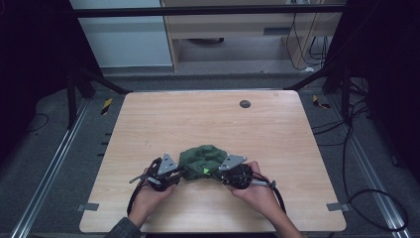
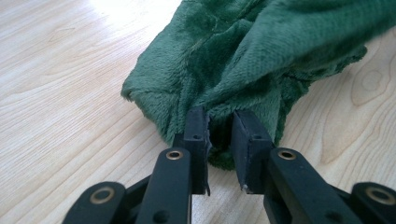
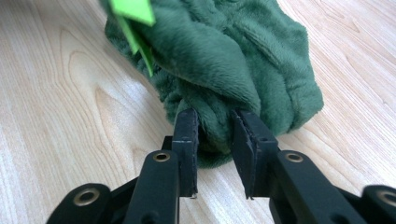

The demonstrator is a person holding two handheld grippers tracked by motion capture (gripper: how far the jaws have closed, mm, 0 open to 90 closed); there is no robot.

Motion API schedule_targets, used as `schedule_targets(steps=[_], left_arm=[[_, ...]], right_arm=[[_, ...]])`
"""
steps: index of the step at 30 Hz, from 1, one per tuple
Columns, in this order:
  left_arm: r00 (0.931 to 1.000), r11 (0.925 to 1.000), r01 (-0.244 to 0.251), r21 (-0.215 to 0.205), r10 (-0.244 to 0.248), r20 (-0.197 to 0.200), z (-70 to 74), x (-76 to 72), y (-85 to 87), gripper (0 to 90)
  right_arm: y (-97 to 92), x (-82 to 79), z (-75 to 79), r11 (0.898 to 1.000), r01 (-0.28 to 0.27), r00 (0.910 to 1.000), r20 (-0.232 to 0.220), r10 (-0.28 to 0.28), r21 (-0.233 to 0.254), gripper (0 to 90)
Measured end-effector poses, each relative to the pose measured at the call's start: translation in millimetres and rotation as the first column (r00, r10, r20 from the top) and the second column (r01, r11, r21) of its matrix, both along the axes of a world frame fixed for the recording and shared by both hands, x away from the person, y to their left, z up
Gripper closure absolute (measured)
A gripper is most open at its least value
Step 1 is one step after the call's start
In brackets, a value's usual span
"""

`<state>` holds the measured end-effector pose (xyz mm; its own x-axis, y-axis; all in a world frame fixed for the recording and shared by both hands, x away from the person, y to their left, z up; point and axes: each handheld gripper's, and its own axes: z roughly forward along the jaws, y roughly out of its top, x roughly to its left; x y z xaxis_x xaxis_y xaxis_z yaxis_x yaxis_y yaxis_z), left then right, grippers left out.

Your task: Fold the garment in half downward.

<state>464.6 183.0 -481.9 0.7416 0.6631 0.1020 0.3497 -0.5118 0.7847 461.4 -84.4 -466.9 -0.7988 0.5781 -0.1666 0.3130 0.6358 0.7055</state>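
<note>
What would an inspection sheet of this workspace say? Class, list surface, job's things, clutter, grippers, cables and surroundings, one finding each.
Surface: light wooden table, bare apart from a small dark round disc near the far edge.
Job's things: bunched green fleece cloth near the front edge, with a bright green tag.
Clutter: nothing seen.
Grippers: left gripper and right gripper each have a fold of the cloth between their fingers, at opposite ends.
Cables: one trails from each gripper over the front edge; more lie on the floor at right.
Surroundings: dark frame legs, grey floor, pale cabinet behind.
</note>
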Motion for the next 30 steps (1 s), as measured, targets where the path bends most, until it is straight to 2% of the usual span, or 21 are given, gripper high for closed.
schedule_targets(steps=[4, 13, 20, 30], left_arm=[[1.0, 0.9999, 0.002, 0.01, -0.002, -0.006, -2.3, -3.4, 0.2, 73.5], [0.9999, 0.9999, -0.012, 0.004, 0.012, -0.003, -1.9, -7.7, 4.1, 72.1], [0.9998, 0.9998, -0.016, -0.014, 0.016, -0.008, -0.5, -9.3, 6.0, 71.2], [0.9997, 0.9997, -0.017, -0.019, 0.017, -0.014, 1.4, -12.7, 7.4, 69.2]], right_arm=[[-1.4, -1.8, -0.6, 1.0, 0.002, 1.0, 0.0, -0.002, 0.002, 69.2], [-2.3, -3.1, -1.9, 1.0, 0.006, 1.0, -0.002, -0.006, 0.003, 65.2], [-4.1, -3.9, -1.0, 1.0, 0.014, 0.9999, -0.003, -0.014, 0.003, 56.9], [-6.3, -4.5, 0.5, 1.0, 0.028, 0.9996, -0.002, -0.028, 0.004, 49.5]])
